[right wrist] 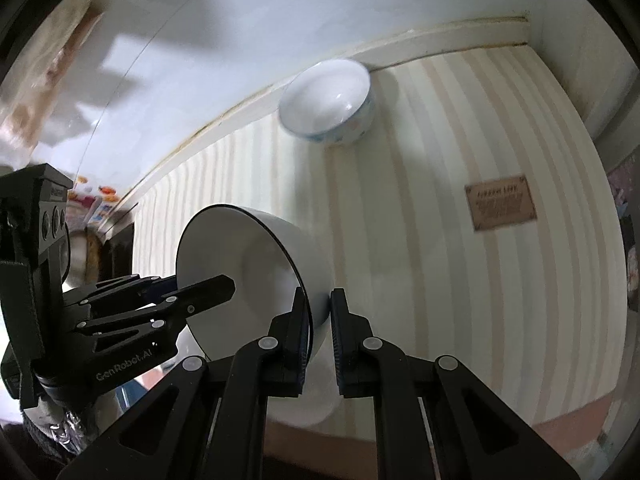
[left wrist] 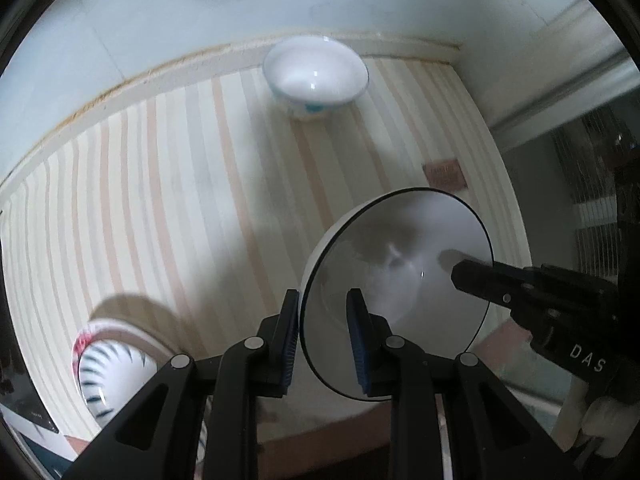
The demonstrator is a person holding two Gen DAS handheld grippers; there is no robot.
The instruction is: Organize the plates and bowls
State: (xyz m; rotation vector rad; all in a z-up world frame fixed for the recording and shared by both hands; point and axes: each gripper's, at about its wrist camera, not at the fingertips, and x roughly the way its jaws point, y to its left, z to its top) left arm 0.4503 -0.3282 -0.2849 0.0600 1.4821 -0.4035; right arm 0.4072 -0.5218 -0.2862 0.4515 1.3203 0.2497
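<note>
A white bowl with a thin black rim (left wrist: 400,248) hangs tilted above the striped tablecloth, held from two sides. My left gripper (left wrist: 324,320) is shut on its near rim, one pad inside and one outside. My right gripper (left wrist: 460,272) reaches in from the right and pinches the opposite rim. In the right wrist view the same bowl (right wrist: 240,248) opens toward the left, with my right gripper (right wrist: 320,320) shut on its wall and my left gripper (right wrist: 224,286) on the far rim. A white bowl with blue marks (left wrist: 316,76) (right wrist: 328,100) stands by the back wall.
A bowl with black stripes and a red rim (left wrist: 108,376) sits at the lower left on the striped tablecloth (left wrist: 180,200). A brown label (right wrist: 500,208) lies flat on the cloth. Another white dish (right wrist: 308,400) shows under the held bowl. Walls close off the back and right.
</note>
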